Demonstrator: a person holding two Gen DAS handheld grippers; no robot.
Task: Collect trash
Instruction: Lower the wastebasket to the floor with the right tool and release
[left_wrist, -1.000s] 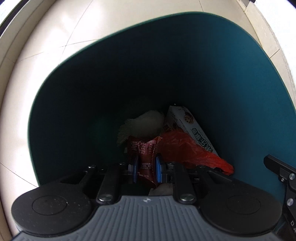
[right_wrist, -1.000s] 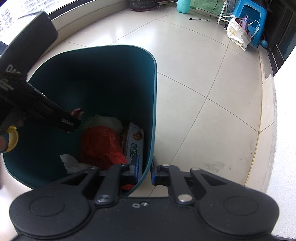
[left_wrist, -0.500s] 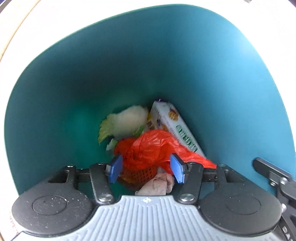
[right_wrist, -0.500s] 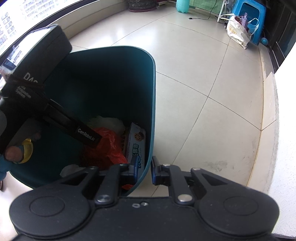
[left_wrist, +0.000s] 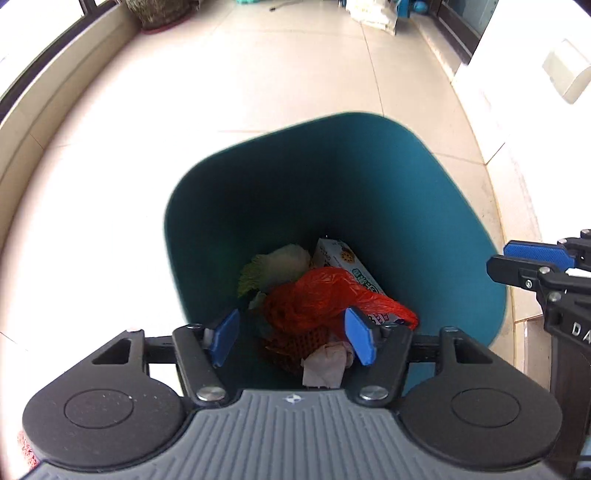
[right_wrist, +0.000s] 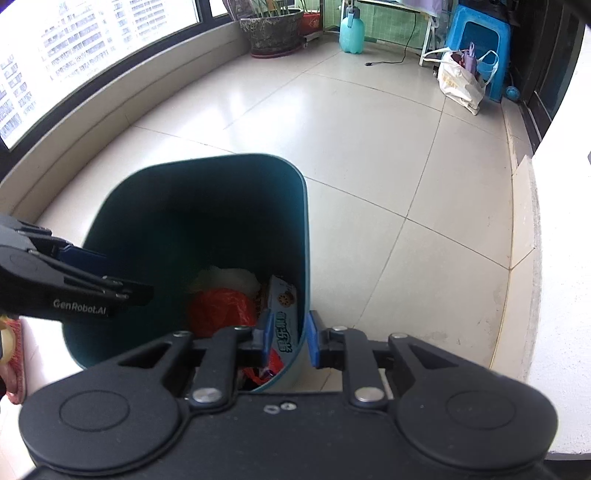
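Note:
A teal bin (left_wrist: 406, 206) (right_wrist: 192, 221) stands on the tiled floor. It holds an orange-red plastic bag (left_wrist: 325, 291) (right_wrist: 221, 310), a cookie box (left_wrist: 343, 258) (right_wrist: 284, 314), pale leafy greens (left_wrist: 280, 266), a red mesh piece (left_wrist: 295, 339) and a crumpled tissue (left_wrist: 325, 365). My left gripper (left_wrist: 291, 339) (right_wrist: 122, 277) hangs above the bin's mouth, its jaws opening with nothing between the blue pads. My right gripper (right_wrist: 290, 336) (left_wrist: 517, 264) straddles the bin's right wall. Its jaws are opening, with a gap between the inner pad and the wall.
A low window ledge (right_wrist: 92, 122) runs along the left. A white step and wall (right_wrist: 535, 258) border the right. At the far end stand a plant pot (right_wrist: 273, 33), a teal bottle (right_wrist: 351, 33), a blue stool (right_wrist: 480, 44) and a white bag (right_wrist: 458, 81).
My left gripper opened and let go of a red wrapper, which fell among the trash, then rose out of the bin. My right gripper rose a little and its jaws widened slightly.

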